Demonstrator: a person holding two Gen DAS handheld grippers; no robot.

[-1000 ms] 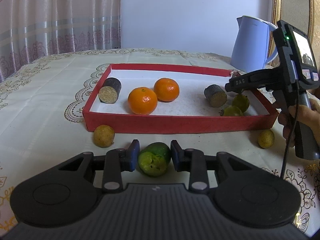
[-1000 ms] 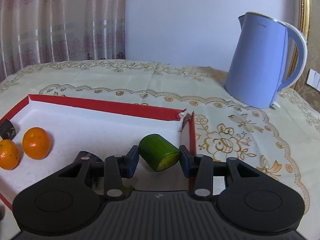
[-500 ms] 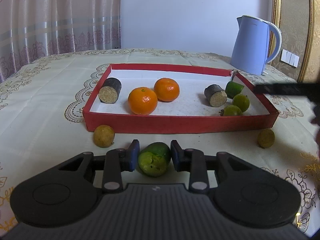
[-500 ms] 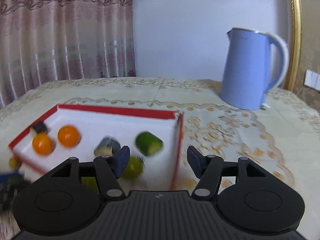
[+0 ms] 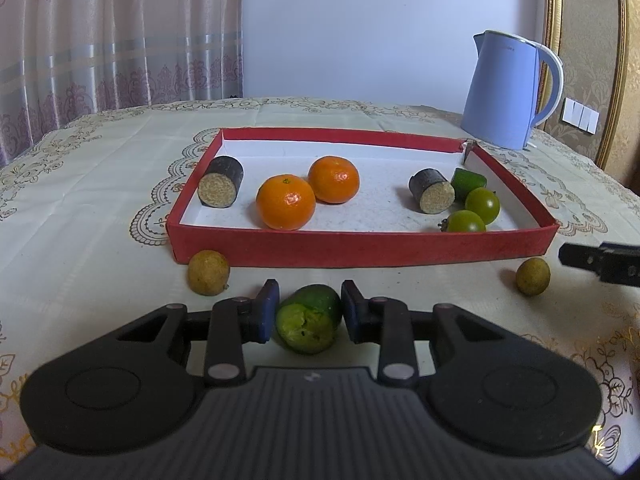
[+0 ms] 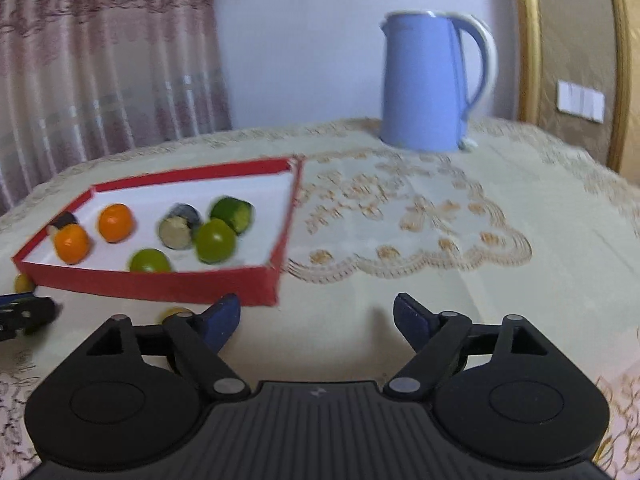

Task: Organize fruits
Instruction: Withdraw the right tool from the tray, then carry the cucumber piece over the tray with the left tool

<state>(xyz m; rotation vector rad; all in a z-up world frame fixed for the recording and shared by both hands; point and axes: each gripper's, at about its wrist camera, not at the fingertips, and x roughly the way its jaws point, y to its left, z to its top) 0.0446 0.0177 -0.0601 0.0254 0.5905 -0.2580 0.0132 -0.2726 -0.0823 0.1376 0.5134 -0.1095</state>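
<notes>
The left gripper (image 5: pixel 308 312) sits low over the tablecloth (image 5: pixel 100 208), its blue pads pressed against both sides of a green cucumber chunk (image 5: pixel 310 322) that rests on the cloth just outside the near wall of the red tray (image 5: pixel 360 246). At about ten o'clock from that chunk lies a small yellow-brown fruit (image 5: pixel 208 272), close to the tray's near left corner; a second yellowish fruit (image 5: pixel 532 276) sits out at two o'clock, near the right corner.

Inside the tray, two tangerines (image 5: pixel 285 207) touch each other near the middle, a dark sugarcane piece (image 5: pixel 221 187) lies at the left end, and another sugarcane piece (image 5: pixel 431 196) lies on the right beside a green cucumber piece (image 5: pixel 469 179) and two small green fruits (image 5: pixel 482 205).

The right gripper (image 6: pixel 316 318) is spread wide with nothing between its fingers, over bare cloth by the tray's right corner. The blue kettle (image 6: pixel 430 80) stands at twelve o'clock behind.
</notes>
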